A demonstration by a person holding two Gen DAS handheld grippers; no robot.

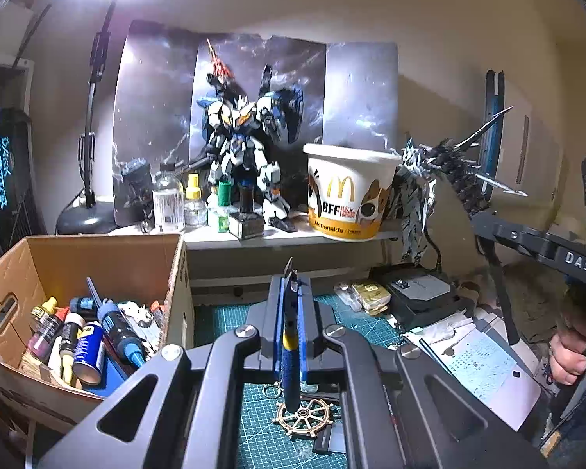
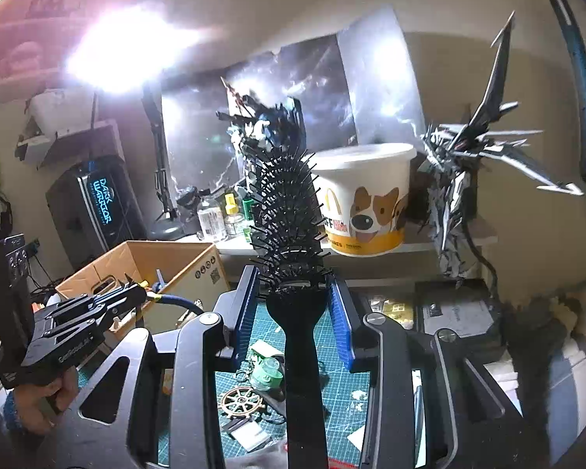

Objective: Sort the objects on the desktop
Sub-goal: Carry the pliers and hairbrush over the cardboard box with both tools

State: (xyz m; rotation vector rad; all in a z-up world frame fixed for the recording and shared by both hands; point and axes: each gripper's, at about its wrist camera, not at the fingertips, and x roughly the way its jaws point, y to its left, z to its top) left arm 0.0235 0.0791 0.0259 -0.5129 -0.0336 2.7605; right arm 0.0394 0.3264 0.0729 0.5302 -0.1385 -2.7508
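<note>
My left gripper is shut on a pair of blue-handled side cutters, steel tip pointing forward, held above the green cutting mat. Just to its left stands an open cardboard box with several bottles and tubes inside. In the right wrist view my right gripper is shut on the neck of a black hairbrush, bristle head up and handle trailing toward the camera. That view also shows the left gripper and cutters beside the box. A hand holds the right gripper at the far right.
A wooden ship-wheel keychain, a green item and paper scraps lie on the mat. On the shelf behind stand a McDonald's bucket, a white-blue robot model, small bottles and a spiky dark model. A desk lamp stands at left.
</note>
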